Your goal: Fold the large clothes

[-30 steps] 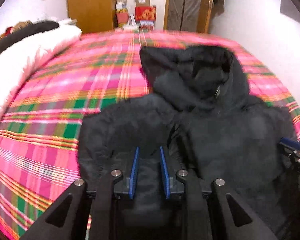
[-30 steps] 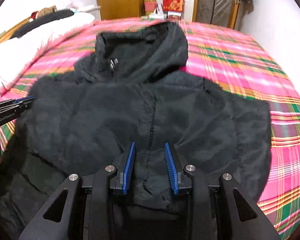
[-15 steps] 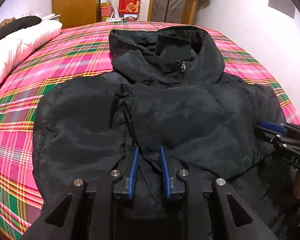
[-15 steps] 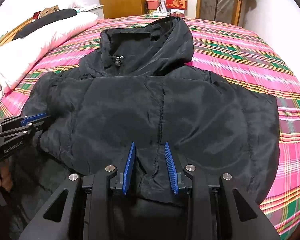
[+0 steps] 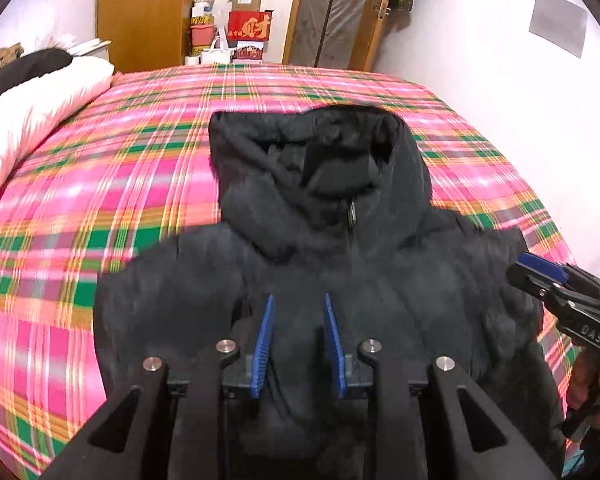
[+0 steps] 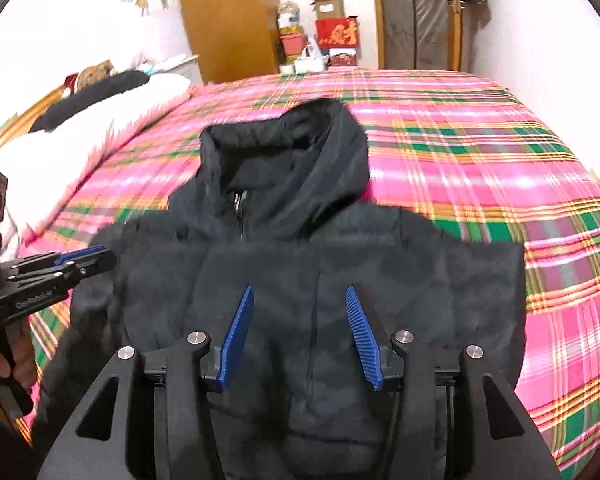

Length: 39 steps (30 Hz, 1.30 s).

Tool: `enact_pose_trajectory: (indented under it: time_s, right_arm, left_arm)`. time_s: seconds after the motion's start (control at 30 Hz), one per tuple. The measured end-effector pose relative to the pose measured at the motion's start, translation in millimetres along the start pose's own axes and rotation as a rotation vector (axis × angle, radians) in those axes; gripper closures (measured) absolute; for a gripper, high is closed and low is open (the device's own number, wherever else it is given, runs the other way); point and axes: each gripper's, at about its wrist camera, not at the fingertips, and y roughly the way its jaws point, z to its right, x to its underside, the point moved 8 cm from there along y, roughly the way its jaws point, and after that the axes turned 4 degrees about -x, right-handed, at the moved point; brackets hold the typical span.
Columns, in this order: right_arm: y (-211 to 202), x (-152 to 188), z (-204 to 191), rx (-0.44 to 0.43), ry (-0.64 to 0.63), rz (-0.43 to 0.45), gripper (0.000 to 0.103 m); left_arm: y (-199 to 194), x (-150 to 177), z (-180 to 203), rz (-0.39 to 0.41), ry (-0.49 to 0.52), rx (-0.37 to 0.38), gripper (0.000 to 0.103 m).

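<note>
Now, left gripper (image 5: pixel 298 338): jaws opening, pads parting from the black jacket (image 5: pixel 380 280).
Right gripper (image 6: pixel 300 332): opening too, gripping nothing.
Risk: puffy folded hem is likely springing back, undoing the fold.

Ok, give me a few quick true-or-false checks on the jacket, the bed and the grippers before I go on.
1. The black jacket lies front up, hood toward the far end of the bed. True.
2. The bedspread is plain blue. False: it is pink plaid with green and orange.
3. The jacket's zipper is fully open. False: the front is zipped, the pull near the collar.
4. The right gripper has wide jaws. True: they are opening, pads off the fabric.
5. A white pillow lies on the jacket. False: it sits apart, at the bed's left edge.
</note>
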Motion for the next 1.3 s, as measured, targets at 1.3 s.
enact_pose_trajectory:
  time_s: [1.3]
  right_arm:
    - [2, -110, 24, -0.009, 0.151, 0.100, 0.095]
  left_arm:
    - [-5, -115, -33, 0.212, -0.153, -0.003, 0.100]
